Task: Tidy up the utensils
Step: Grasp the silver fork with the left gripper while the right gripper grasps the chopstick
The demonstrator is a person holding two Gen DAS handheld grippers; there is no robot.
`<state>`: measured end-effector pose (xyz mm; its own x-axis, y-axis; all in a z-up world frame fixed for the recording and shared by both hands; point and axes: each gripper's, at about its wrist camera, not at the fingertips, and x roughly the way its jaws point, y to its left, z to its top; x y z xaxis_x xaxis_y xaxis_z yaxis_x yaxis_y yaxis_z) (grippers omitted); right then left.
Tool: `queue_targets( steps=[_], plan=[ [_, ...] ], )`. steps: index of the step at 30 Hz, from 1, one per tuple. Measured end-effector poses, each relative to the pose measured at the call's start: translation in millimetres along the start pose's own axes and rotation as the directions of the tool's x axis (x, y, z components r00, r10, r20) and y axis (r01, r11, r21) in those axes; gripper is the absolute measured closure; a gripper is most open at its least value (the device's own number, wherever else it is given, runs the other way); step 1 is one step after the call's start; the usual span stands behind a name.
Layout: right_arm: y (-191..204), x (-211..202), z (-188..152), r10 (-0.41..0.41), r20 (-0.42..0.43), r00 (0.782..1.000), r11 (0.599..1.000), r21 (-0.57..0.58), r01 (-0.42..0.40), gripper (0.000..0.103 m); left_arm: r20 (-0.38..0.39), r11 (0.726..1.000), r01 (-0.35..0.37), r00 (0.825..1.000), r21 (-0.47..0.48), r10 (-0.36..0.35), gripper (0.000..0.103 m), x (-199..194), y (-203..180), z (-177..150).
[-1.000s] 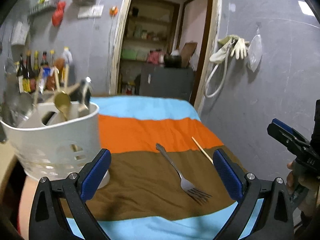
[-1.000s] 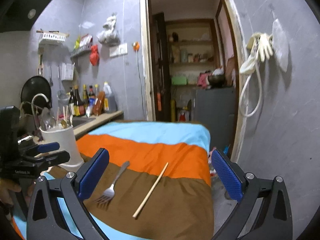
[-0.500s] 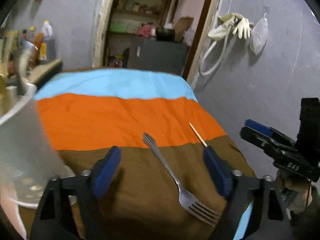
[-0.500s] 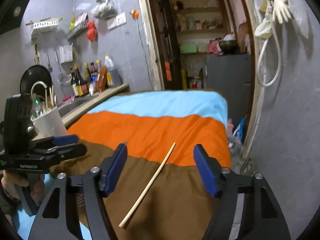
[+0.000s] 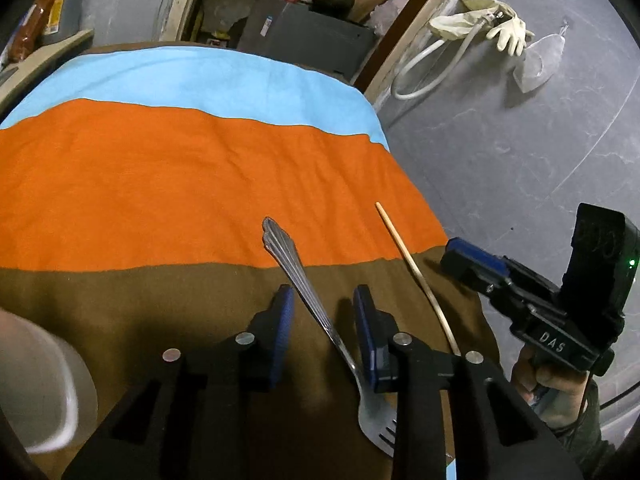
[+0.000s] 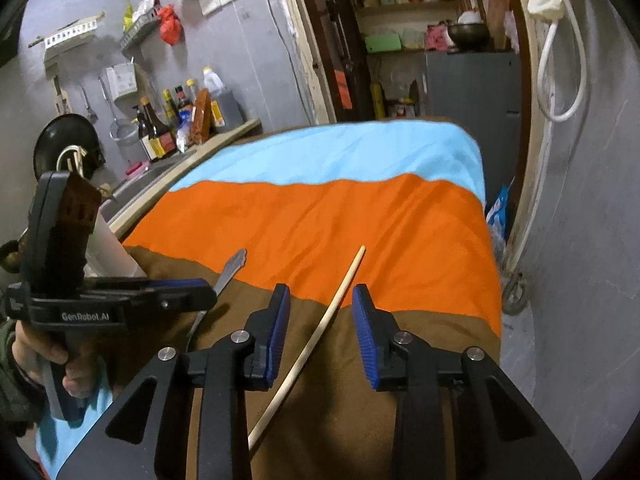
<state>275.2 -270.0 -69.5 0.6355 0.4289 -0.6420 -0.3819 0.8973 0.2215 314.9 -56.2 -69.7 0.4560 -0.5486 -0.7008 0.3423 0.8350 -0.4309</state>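
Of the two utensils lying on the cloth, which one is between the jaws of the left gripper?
The metal fork: its handle passes between the open jaws of the left gripper. The wooden chopstick lies apart, between the jaws of the right gripper.

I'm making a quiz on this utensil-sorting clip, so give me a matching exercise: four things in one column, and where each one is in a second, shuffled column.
Column one:
1. fork
2. chopstick
3. rubber gloves
4. white holder

Column two:
A. hanging on the grey wall
B. lying between the left tongs' open fingers
C. blurred at the lower left edge of the left wrist view
D. lying between the right tongs' open fingers

Pairs: 1-B, 2-D, 3-A, 4-C
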Motion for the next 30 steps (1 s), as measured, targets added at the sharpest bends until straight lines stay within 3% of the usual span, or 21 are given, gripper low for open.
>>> queue_targets(
  steps=[9,17,21,30],
  plan=[
    [3.5,28.8,0.0,-0.026,-0.140,0.990,1.000,-0.008,0.025,0.077,-0.034,0.998,0.056,0.998,0.002,-0.056,0.080,8.2,7.9,12.0],
    [2.6,31.2,1.8,-0.039,-0.152,0.988,0.999,-0.003,0.039,0.077,-0.034,0.998,0.061,0.998,0.020,-0.061,0.081,7.0,7.2,9.8],
    [2.8,35.5,5.8,-0.042,-0.163,0.986,0.999,0.016,0.045,0.077,-0.033,0.999,0.037,0.999,-0.008,-0.037,0.094,11.5,7.3,12.1],
    [9.2,42.3,13.7,-0.080,-0.223,0.972,0.997,0.005,0.083,0.077,-0.093,0.993,0.061,0.993,-0.102,-0.070,0.100,15.6,12.5,22.7]
  ],
)
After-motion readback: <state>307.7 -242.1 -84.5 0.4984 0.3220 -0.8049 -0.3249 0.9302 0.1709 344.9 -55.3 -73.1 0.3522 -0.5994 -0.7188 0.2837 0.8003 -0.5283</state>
